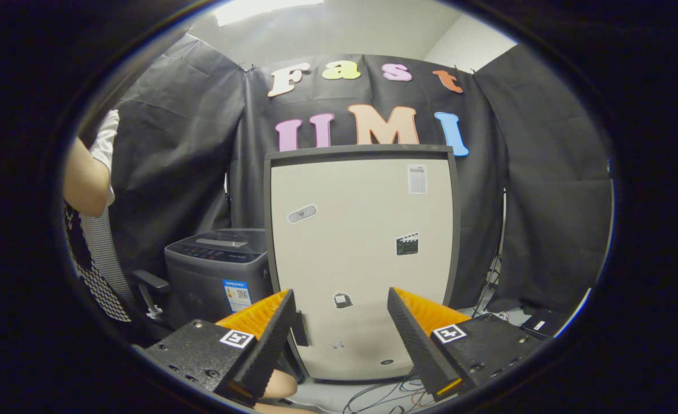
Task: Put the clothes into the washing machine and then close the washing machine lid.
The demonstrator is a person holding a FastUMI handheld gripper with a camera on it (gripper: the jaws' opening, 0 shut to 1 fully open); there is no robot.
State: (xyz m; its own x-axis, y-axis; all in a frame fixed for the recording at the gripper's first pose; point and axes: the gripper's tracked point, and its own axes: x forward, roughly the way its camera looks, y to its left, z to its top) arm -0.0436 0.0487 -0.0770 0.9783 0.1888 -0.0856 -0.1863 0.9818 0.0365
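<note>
Spread, empty tongs [341, 322] before upright beige panel [362, 259]; washing machine [218, 270] alongside.

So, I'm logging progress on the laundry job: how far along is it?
Nothing looks done yet. The gripper is open and holds no clothes, its fingers apart in front of a tall beige cabinet. The grey washing machine stands beside the cabinet with its lid down. Still left: picking up clothes, opening the lid, loading, closing.

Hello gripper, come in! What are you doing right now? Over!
Gripper jaws open, holding nothing. Tall beige cabinet just ahead. Grey washing machine beside it, lid down.
</note>
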